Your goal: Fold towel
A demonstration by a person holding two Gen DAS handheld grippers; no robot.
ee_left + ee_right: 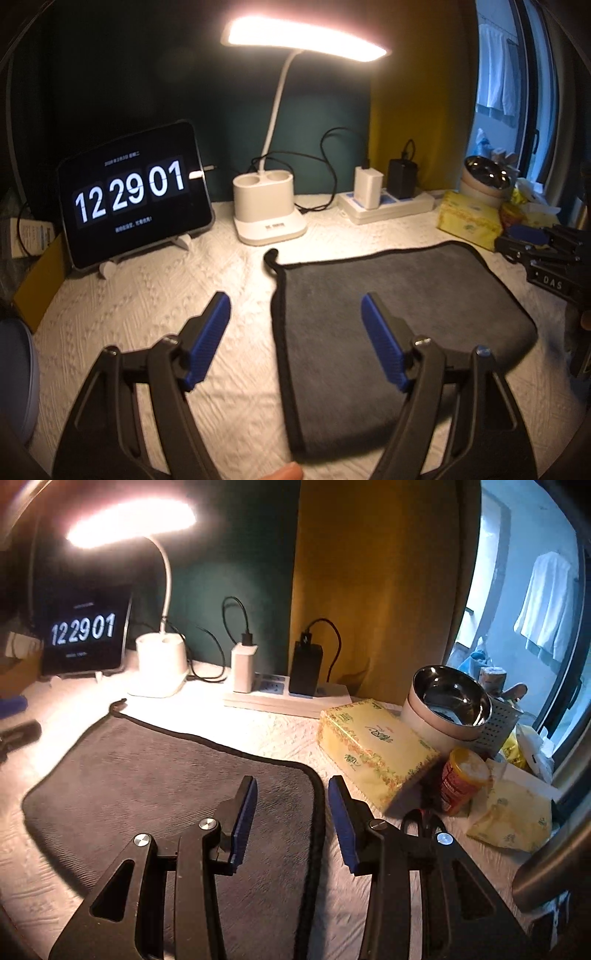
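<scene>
- While both grippers hover above the worktop (pixel 155 295), the grey towel (pixel 399 332) lies flat on the white textured cover, black-edged, its hanging loop at the far-left corner.
- Left gripper (pixel 295 343): fingers (pixel 207 339) spread wide, holding nothing. Left blue pad sits over bare cover; right pad sits over the towel, so the towel's left edge runs between them.
- Right gripper (pixel 291 819): fingers (pixel 242 823) parted to a moderate gap, holding nothing. The towel's right edge runs up between the two pads.
- Left wrist view, clock positions from towel centre: tablet clock (pixel 136 199) reading 12 29 01 at 10 o'clock; desk lamp (pixel 267 206), lit, at 11 o'clock; power strip (pixel 388 206) with a white and a black charger at 12 o'clock; yellow tissue pack (pixel 467 221) at 1 o'clock.
- Right wrist view: steel bowl (pixel 450 701) just behind the tissue pack; red can (pixel 461 779) beside the pack's near end; scissors (pixel 424 823) partly hidden behind the right finger.
- Window (pixel 524 590) at far right.
</scene>
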